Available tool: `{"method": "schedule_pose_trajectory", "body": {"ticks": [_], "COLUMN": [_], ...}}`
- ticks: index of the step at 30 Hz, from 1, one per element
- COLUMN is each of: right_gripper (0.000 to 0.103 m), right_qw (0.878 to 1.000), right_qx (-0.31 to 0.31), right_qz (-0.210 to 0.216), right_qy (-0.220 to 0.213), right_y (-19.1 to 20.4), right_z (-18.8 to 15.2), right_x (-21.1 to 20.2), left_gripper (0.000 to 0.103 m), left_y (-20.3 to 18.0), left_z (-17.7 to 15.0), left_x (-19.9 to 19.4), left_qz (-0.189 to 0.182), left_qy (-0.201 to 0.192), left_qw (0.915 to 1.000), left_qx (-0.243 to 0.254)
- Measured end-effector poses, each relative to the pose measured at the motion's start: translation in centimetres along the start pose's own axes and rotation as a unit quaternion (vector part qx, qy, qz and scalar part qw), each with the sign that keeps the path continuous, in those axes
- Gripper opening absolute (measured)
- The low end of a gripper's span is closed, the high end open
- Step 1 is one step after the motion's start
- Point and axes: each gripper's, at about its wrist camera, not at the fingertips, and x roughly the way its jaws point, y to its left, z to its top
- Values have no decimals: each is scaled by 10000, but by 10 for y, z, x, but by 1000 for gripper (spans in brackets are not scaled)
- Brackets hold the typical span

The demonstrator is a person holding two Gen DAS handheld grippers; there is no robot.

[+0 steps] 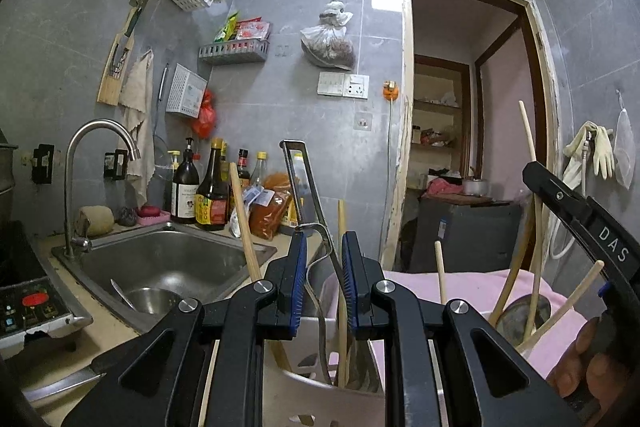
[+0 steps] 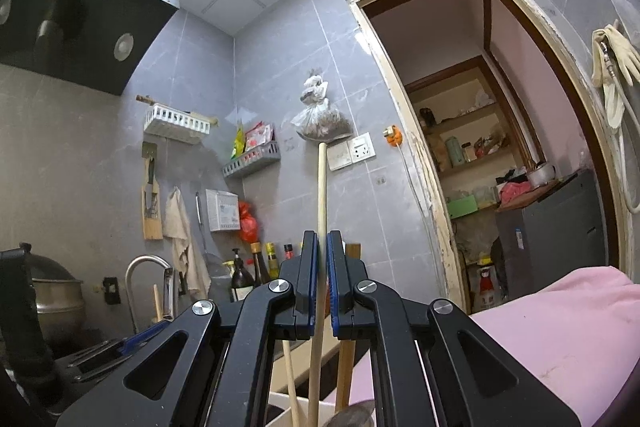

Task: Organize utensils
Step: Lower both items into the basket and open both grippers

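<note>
A white utensil holder (image 1: pixel 316 393) stands below my left gripper (image 1: pixel 324 247), with wooden chopsticks (image 1: pixel 341 291) and handles in it. A steel peeler (image 1: pixel 304 187) rises between the left fingers (image 1: pixel 298 267), which stand a little apart around its thin stem without pressing it. My right gripper (image 2: pixel 322 247) is shut on a long pale wooden handle (image 2: pixel 321 195) that stands upright out of the holder (image 2: pixel 282 413). The right gripper also shows at the right of the left wrist view (image 1: pixel 576 211), among several wooden handles (image 1: pixel 529 135).
A steel sink (image 1: pixel 168 263) with a tap (image 1: pixel 100 135) lies to the left, sauce bottles (image 1: pixel 210 191) behind it. A stove panel (image 1: pixel 28 303) and a knife (image 1: pixel 60 385) are at the lower left. A pink cloth (image 1: pixel 472 283) covers the surface on the right. A doorway (image 1: pixel 472 107) opens beyond.
</note>
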Motion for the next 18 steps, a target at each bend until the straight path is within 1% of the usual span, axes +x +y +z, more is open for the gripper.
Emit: {"method": "schedule_pose_trajectory", "body": {"ticks": [4, 13, 18], "right_gripper": [4, 5, 7], "right_qw": [10000, 9999, 9999], "right_qx": [60, 36, 23], "right_qz": [-11, 65, 77], "right_qy": [33, 117, 65], "right_y": [-2, -1, 1], "right_z": [0, -2, 0], "right_x": [1, 0, -4], "left_gripper": [14, 14, 14], "left_y": [1, 1, 3], "left_z": [-2, -3, -1], "left_x": [-1, -7, -10], "left_qz": [-21, -142, -202], "left_qy": [55, 50, 30], "left_qw": [10000, 9998, 9995], "left_qx": [-27, -137, -222]}}
